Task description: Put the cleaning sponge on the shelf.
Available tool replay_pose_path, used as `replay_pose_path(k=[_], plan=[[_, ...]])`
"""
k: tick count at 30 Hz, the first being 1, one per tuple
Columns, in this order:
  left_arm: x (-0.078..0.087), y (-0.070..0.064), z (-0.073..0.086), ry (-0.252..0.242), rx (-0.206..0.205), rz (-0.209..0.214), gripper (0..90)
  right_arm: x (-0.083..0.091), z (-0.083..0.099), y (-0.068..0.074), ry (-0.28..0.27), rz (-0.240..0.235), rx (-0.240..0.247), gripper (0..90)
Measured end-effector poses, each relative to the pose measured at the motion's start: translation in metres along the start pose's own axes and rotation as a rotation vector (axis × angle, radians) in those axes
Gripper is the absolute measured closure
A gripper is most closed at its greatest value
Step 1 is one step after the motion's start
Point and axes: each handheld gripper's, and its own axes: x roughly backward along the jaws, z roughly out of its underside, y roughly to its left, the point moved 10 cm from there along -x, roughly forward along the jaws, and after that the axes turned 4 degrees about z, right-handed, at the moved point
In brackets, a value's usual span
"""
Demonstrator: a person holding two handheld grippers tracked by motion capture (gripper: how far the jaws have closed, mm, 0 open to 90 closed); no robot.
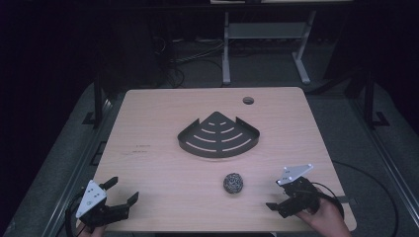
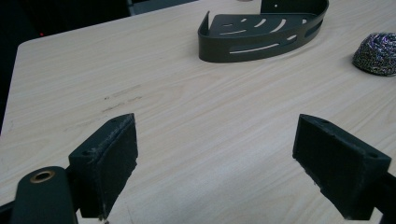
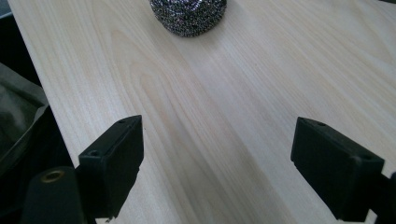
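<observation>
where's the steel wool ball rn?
High view: steel wool ball sits on the table, right of centre, just nearer than the corner rack, beside the right tongs.

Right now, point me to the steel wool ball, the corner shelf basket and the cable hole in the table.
steel wool ball (image 1: 233,183), high view, middle of the ball.
corner shelf basket (image 1: 217,152), high view, curved front wall.
cable hole (image 1: 248,100), high view, centre of the opening.

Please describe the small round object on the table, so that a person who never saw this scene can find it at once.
Start from the light wooden table and find the dark slotted corner shelf lying near its middle. Just in front of that shelf, toward the person and nearer the right gripper, lies a steel wool ball. It is the only round, glittering, tangled wire thing there; the shelf is flat, dark and matte.
</observation>
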Motion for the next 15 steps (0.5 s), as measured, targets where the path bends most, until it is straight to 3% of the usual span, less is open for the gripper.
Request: replay_pose_path(k=[15], plan=[[0.000, 0.000, 0.000, 0.002, -0.004, 0.000, 13.2, -0.006, -0.021, 0.005, 0.010, -0.014, 0.056, 16.6]])
